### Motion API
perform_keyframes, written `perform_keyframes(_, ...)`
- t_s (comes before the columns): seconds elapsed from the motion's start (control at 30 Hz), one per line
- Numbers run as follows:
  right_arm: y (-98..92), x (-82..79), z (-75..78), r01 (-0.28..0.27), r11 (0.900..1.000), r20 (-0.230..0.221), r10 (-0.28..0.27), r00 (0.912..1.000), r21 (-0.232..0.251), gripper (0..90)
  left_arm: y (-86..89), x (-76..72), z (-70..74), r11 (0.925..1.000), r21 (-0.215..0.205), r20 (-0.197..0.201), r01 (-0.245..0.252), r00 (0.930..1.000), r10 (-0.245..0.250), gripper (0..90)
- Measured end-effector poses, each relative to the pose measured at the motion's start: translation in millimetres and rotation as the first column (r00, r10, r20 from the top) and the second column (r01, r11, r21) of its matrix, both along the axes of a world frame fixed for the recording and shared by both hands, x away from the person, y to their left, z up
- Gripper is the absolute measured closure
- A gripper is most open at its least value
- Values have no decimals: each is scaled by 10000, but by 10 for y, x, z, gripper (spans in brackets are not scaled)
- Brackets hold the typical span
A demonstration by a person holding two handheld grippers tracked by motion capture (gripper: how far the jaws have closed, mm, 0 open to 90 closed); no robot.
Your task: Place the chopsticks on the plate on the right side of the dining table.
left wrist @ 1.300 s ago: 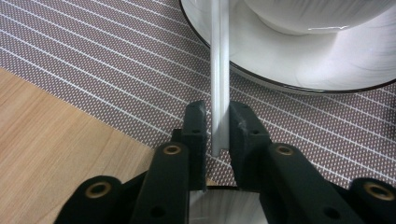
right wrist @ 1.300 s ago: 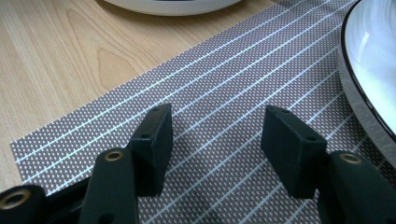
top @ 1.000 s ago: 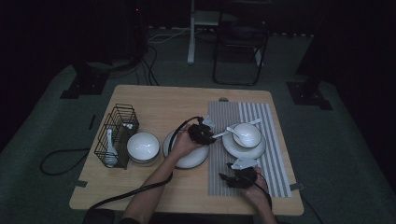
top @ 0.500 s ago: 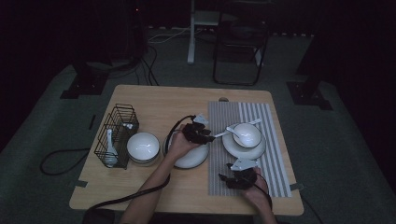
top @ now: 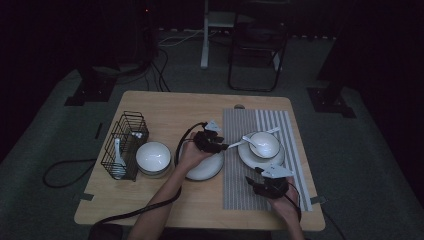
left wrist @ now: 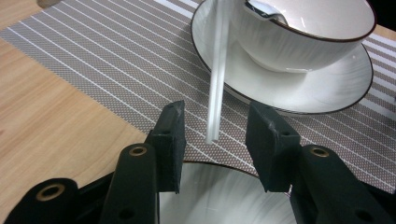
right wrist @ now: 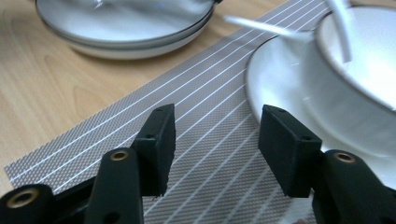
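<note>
A white bowl (top: 265,142) sits on a saucer (top: 252,159) on the striped placemat (top: 235,180). A white spoon's handle (left wrist: 217,70) slants out of the bowl (left wrist: 303,32) towards my left gripper (left wrist: 215,116). That gripper's jaws have just been opening, and the handle's tip stands between them untouched. My left gripper (top: 222,145) hovers over a white plate (top: 205,167). My right gripper (top: 254,181) is open over the placemat (right wrist: 201,93) just short of the saucer (right wrist: 280,84). Its jaws have just closed a little, with nothing between them.
A wire basket (top: 125,145) holding a spoon (top: 116,150) stands at the table's left, with a white bowl (top: 153,156) beside it. A second spoon handle (top: 272,131) pokes out of the bowl on the saucer. Stacked plates (right wrist: 126,32) lie left of the placemat.
The right gripper has shifted slightly above the placemat. The left hand has hardly moved.
</note>
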State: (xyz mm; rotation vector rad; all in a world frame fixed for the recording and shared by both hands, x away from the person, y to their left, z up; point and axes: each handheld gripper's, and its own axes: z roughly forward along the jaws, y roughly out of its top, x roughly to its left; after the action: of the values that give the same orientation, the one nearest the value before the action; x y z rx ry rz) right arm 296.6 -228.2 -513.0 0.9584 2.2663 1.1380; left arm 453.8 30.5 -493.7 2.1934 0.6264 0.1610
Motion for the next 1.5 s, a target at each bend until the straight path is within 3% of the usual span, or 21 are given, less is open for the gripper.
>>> perform_keyframes(0.23, -111, 26, 229, 448, 9990, 658, -447, 9968, 2, 464, 56, 28, 24, 9995, -107, 5, -301, 9995, 301, 578)
perform_keyframes(0.6, -305, 161, 462, 1177, 9930, 1150, -1176, 9864, 54, 499, 29, 16, 7, 9998, -14, 22, -214, 9998, 214, 574)
perform_keyframes(1.4, -581, 496, 593, 1862, 9821, 1521, -1798, 9719, -294, 505, -57, -11, -23, 9998, 178, 125, 23, 9999, -25, 564)
perform_keyframes(1.5, -636, 582, 589, 1982, 9798, 1508, -1922, 9697, -262, 511, -84, -28, -39, 9995, 275, 133, 177, 9997, -180, 599)
